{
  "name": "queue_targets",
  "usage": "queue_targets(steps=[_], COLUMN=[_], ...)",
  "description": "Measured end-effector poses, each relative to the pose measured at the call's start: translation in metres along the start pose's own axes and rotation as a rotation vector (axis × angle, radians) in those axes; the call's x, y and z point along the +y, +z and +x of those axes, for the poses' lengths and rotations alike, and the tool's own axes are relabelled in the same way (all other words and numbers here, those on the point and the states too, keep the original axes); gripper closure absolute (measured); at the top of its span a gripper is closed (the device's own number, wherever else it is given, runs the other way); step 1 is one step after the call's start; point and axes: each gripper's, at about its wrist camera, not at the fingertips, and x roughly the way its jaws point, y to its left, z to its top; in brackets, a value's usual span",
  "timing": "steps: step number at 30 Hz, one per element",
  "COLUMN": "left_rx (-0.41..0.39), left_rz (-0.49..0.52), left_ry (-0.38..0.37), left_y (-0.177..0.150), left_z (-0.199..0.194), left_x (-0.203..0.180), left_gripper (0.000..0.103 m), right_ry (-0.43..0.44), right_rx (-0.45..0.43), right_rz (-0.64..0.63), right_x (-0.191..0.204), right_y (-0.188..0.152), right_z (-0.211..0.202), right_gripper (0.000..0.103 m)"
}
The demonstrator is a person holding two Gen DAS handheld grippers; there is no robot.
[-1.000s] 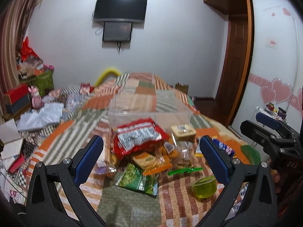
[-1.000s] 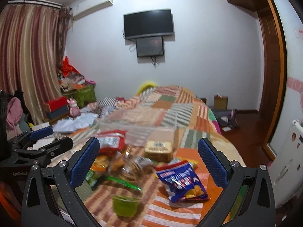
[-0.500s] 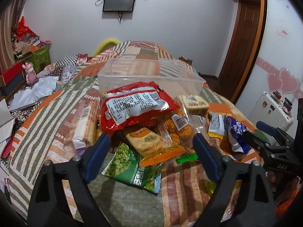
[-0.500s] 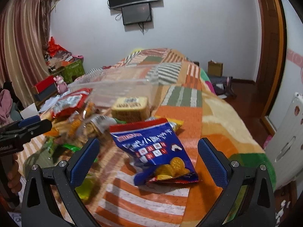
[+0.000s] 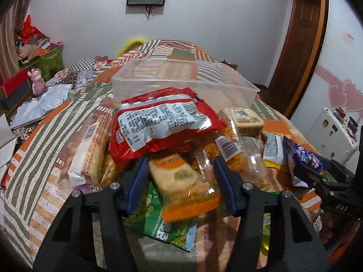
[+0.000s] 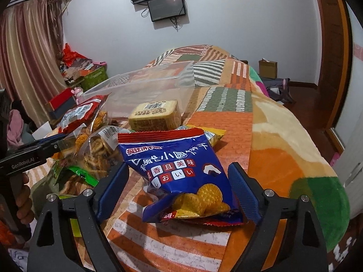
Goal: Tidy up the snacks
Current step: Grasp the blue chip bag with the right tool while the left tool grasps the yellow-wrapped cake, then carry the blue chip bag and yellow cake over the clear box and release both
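Note:
A pile of snacks lies on the patchwork bed in front of a clear plastic bin (image 5: 181, 83) (image 6: 140, 79). My left gripper (image 5: 180, 161) straddles an orange cracker packet (image 5: 179, 181) that lies on a green pea bag (image 5: 168, 224), just under a red bag (image 5: 158, 117). Its jaws are closing, and the pads stand at the wrapper's edges without squeezing it. My right gripper (image 6: 179, 170) straddles a blue biscuit bag (image 6: 181, 172). Those jaws are closing too, still wide around the bag. A tan cake pack (image 5: 246, 117) (image 6: 154, 113) sits behind.
A long biscuit pack (image 5: 90, 149) lies left of the pile, and clear bags of fried snacks (image 6: 97, 147) lie in its middle. The blanket (image 6: 283, 158) drops off at the right. A white suitcase (image 5: 333, 133) and a wooden door (image 5: 295, 45) stand to the right; boxes and clutter (image 5: 34, 45) fill the left.
Both grippers came down and forward onto the snack pile. The left jaws narrowed around the orange packet, and the right jaws narrowed slightly around the blue bag.

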Motion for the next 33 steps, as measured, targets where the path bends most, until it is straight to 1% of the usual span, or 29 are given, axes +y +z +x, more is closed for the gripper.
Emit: queue_targets(steps=[3,5,9,14,23,33], left_rx=[0.018,0.03,0.022,0.011,-0.028,-0.092], left_rz=[-0.025,-0.03,-0.029,-0.026,-0.004,-0.003], left_ry=[-0.002,-0.01,-0.005,-0.008,-0.01,-0.027], left_y=[-0.004,-0.005,-0.004,-0.007,-0.013,-0.015], left_z=[0.004,0.007,0.008,0.004,-0.019,-0.052], left_x=[0.005,0.007,0.007,0.007,0.008,0.011], left_gripper=[0.047,0.052,0.055,0.064,0.068,0.069], right_ry=[-0.008,-0.017,-0.007,0.015,0.024,0.025], right_rx=[0.005,0.011,0.009,0.0,-0.043,-0.096], right_rz=[-0.01,-0.014,0.002,0.026,0.006,-0.01], right_x=[0.0,-0.001,-0.006,-0.008,0.002,0.012], right_y=[-0.001,0.0,-0.001,-0.002,0.003,0.016], right_z=[0.004,0.007,0.008,0.005,-0.008,-0.021], right_gripper=[0.021,0.024,0.03,0.037,0.044,0.045])
